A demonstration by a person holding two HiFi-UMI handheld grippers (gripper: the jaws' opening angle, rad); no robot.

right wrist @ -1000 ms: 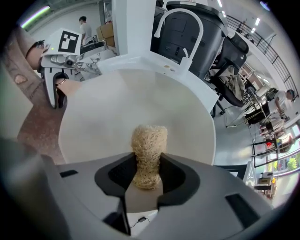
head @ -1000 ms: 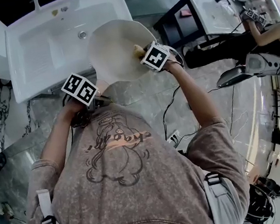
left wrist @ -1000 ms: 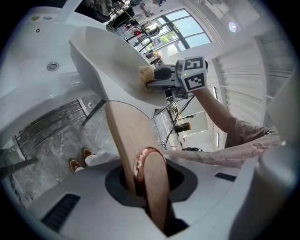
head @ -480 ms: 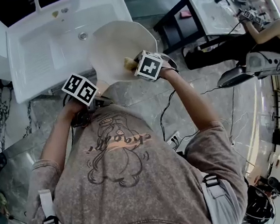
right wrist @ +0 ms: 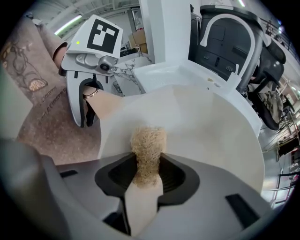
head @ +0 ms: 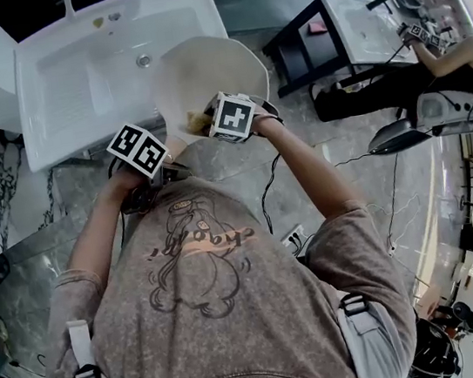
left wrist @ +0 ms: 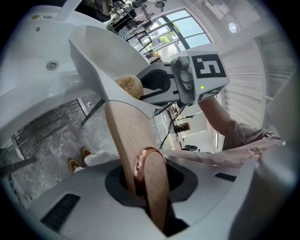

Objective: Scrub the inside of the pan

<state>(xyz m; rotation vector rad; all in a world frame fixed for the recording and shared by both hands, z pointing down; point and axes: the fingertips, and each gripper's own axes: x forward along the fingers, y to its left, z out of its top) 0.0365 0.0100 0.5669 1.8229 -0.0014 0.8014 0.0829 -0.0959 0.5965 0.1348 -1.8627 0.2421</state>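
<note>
A cream pan (head: 201, 70) with a pale wooden handle (left wrist: 126, 136) is held tilted over the white sink (head: 71, 85). My left gripper (head: 172, 167) is shut on that handle, whose copper-ringed end sits between the jaws (left wrist: 145, 178). My right gripper (head: 211, 117) is shut on a tan fibrous scrubber (right wrist: 147, 150). The scrubber's tip presses against the pan's inner surface (right wrist: 211, 131) near the handle side. In the left gripper view the scrubber (left wrist: 129, 86) shows behind the pan's rim, with the right gripper (left wrist: 159, 89) beside it.
The sink's drain (head: 143, 61) and tap (head: 68, 2) lie beyond the pan. A black stand with a second white basin (head: 352, 21) is at the right, with another person (head: 454, 54) by it. Cables trail over the marble floor (head: 365, 164).
My right gripper has slid with the scrubber from the pan's right rim leftward toward the handle side. The left gripper and pan have hardly moved.
</note>
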